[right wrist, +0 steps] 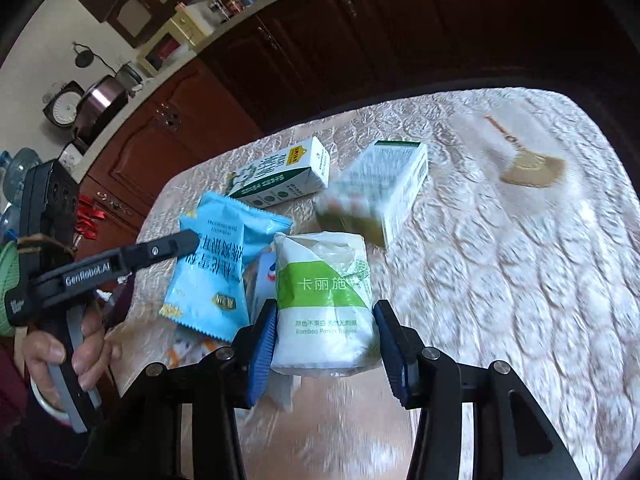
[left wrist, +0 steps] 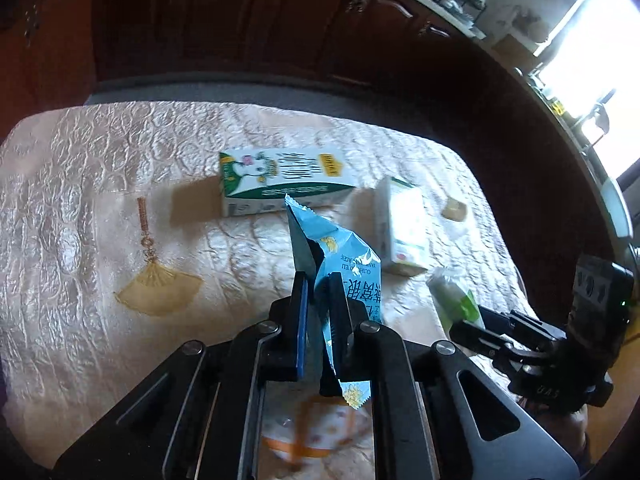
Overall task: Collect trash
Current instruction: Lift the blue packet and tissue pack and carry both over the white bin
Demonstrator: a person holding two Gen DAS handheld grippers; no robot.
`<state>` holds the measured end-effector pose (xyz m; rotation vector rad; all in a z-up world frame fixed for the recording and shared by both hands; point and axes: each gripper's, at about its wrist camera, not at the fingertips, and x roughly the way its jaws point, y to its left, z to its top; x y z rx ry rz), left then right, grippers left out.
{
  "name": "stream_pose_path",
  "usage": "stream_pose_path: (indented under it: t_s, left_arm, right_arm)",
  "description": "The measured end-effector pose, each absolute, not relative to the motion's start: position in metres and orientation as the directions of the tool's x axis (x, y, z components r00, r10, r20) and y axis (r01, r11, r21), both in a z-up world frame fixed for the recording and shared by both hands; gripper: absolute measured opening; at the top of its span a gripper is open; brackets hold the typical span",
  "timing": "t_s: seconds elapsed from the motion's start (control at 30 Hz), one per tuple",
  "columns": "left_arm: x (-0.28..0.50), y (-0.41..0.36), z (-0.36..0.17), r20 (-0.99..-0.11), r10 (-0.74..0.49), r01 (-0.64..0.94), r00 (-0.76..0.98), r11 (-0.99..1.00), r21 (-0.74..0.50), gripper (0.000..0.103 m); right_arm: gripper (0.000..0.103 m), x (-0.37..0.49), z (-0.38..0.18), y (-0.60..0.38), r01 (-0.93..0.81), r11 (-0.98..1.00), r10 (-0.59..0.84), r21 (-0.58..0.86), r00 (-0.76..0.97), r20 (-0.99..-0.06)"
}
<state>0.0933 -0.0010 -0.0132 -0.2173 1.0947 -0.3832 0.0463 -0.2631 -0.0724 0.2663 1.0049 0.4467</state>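
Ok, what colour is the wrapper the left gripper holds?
Light blue wrapper, clearest in the right wrist view.

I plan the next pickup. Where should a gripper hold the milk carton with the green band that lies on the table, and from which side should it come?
Grip the milk carton across its two long side faces, near mid-length, coming down from above. It lies flat on the tablecloth, so its narrow width probably fits the jaws; the blue snack wrapper held by the left gripper hangs in front.

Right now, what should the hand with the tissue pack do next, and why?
Probably squeeze shut. The right gripper has its jaws spread on both sides of the tissue pack, but the far pad seems not to touch it yet. The left gripper already pinches the blue wrapper, so the pack comes next.
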Motion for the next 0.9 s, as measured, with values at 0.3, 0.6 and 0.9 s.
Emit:
stream_pose_path:
  t_s: [0.3,0.6,0.9]
  left_arm:
    - [0.056,-0.035,0.023,-0.785,-0.435,0.289,0.441,0.897,-0.335,0.006]
    - [0.04,-0.095,0.04,-0.776,-0.468,0.387,0.422,0.867,-0.312,0.006]
    - [0.037,-0.153,-0.015,-0.88,-0.389,0.402,0.272,0.877,-0.263,0.007]
  right_arm:
    - [0.046,-0.004,-0.05,-0.301,-0.201,0.903,0.426,0.381,0.537,-0.728]
    - [0.046,-0.037,-0.027,-0.353,-0.125,0.924,0.357,0.361,0.617,-0.701]
    - [0.046,-0.055,-0.031,-0.386,-0.053,0.923,0.327,0.381,0.628,-0.706]
